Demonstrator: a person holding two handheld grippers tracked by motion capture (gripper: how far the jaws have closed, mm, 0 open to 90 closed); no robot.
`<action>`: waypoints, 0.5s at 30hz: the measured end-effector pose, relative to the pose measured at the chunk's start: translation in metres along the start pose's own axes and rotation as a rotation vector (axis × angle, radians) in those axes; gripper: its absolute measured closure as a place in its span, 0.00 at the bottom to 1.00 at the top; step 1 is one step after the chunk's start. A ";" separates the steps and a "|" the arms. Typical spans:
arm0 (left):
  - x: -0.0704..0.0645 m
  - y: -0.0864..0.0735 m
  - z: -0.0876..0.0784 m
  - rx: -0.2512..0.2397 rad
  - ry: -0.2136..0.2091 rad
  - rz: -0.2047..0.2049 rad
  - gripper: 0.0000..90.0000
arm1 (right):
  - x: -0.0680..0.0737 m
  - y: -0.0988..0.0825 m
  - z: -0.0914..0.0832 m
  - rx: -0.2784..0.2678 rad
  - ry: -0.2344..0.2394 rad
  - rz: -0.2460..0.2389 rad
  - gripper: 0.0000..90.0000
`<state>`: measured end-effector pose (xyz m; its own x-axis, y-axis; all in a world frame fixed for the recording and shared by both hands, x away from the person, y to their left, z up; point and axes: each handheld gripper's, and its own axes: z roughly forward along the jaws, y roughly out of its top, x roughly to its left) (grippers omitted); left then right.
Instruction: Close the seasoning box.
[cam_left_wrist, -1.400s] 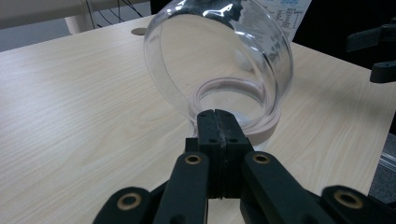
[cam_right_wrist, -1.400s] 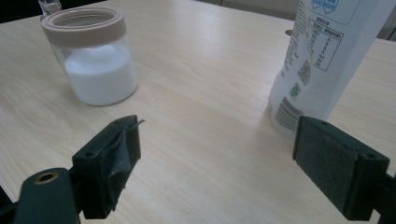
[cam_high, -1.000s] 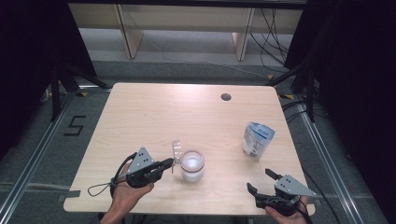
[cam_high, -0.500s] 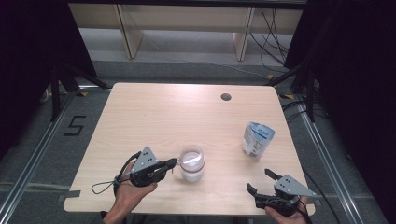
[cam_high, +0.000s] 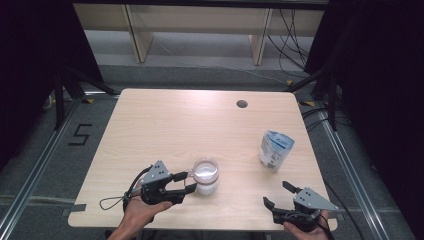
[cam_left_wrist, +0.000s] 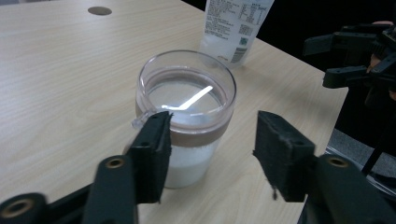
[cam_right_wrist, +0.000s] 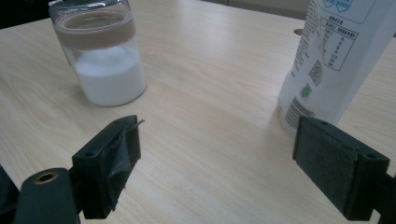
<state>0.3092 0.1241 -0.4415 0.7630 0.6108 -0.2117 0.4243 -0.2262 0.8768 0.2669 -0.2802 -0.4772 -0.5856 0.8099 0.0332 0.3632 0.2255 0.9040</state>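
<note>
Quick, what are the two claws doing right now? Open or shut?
Left gripper: open, its jaws have just been opening; the spoon lies in the jar ahead, nothing gripped.
Right gripper: open, holding nothing.

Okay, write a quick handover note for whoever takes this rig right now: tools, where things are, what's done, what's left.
Left tool: jaws have just been opening, now open beside the clear glass jar of white powder, nothing gripped.
Right tool: open, empty, at the table's near right edge.
A clear plastic spoon lies inside the jar; the white and blue pouch stands upright at the right.
Done: spoon released into the jar. Left, probably: the pouch.
</note>
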 end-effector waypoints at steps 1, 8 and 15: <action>-0.001 -0.002 0.000 -0.004 -0.008 -0.018 0.44 | -0.001 0.001 0.000 0.007 0.011 -0.007 0.18; -0.002 -0.012 -0.005 0.001 -0.003 -0.026 0.35 | 0.003 0.000 0.001 0.003 0.029 -0.015 0.18; -0.001 -0.023 -0.008 0.001 0.011 -0.028 0.32 | 0.005 0.000 0.001 0.008 0.044 -0.016 0.18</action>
<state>0.2950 0.1346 -0.4581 0.7455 0.6252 -0.2311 0.4458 -0.2100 0.8701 0.2646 -0.2758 -0.4775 -0.6229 0.7814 0.0377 0.3594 0.2430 0.9010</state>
